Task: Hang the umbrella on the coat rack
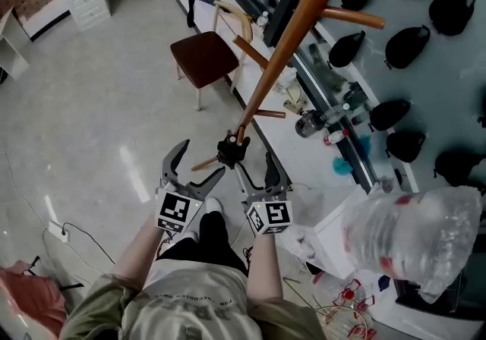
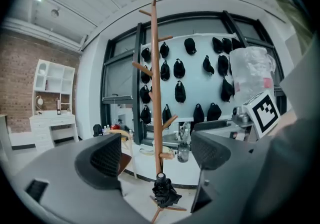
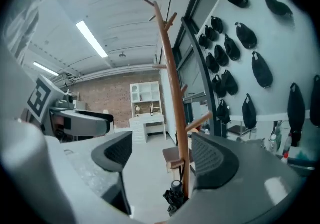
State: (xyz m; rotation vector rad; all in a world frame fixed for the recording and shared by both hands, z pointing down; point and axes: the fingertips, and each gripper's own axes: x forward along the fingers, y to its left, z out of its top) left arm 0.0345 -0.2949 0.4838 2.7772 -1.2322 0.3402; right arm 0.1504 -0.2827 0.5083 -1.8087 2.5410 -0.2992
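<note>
Looking down, I see the umbrella (image 1: 231, 151) low at the foot of the coat rack (image 1: 292, 35). It is black and folded up, right against the brown pole (image 2: 156, 93). I cannot tell if it hangs from the lowest peg (image 2: 167, 155) or just sits by the feet (image 2: 172, 208). My left gripper (image 1: 203, 158) has its jaws wide apart with nothing in them. My right gripper (image 1: 254, 162) is the same: wide and empty. Both are near the umbrella in the head view, but neither one touches it. I think the job now is to get a good hold on the umbrella, if it is not hung up already. To do that well, I would use just one gripper and bring it down slowly, with one jaw on each side of the folded cloth. I would close on the fat middle part, not the thin tip, so it does not slip out. The pole is very close, so I must not pinch the pole too. The other gripper should keep out of the way. Then I would lift the umbrella to a higher peg (image 2: 169, 120) that tilts up — the loop or handle should go right over it before I let go.
</note>
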